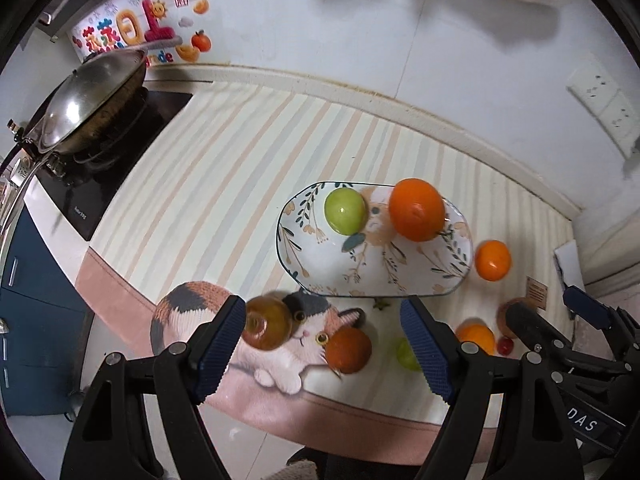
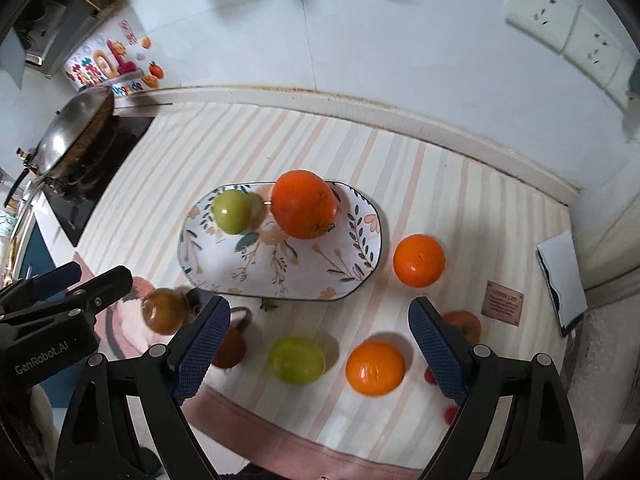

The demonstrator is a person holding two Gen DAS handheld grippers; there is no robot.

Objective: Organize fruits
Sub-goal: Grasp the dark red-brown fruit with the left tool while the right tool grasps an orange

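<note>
A flowered oval plate holds a green apple and a big orange. Loose on the mat: an orange right of the plate, a second orange, a green apple, a brownish fruit, a dark orange fruit and a red-orange fruit. My left gripper is open above the mat's front. My right gripper is open, straddling the loose apple and orange.
A lidded wok sits on a black hob at the far left. Wall sockets are on the tiled wall at the right. A white card lies at the counter's right end. Small red fruits lie near the front edge.
</note>
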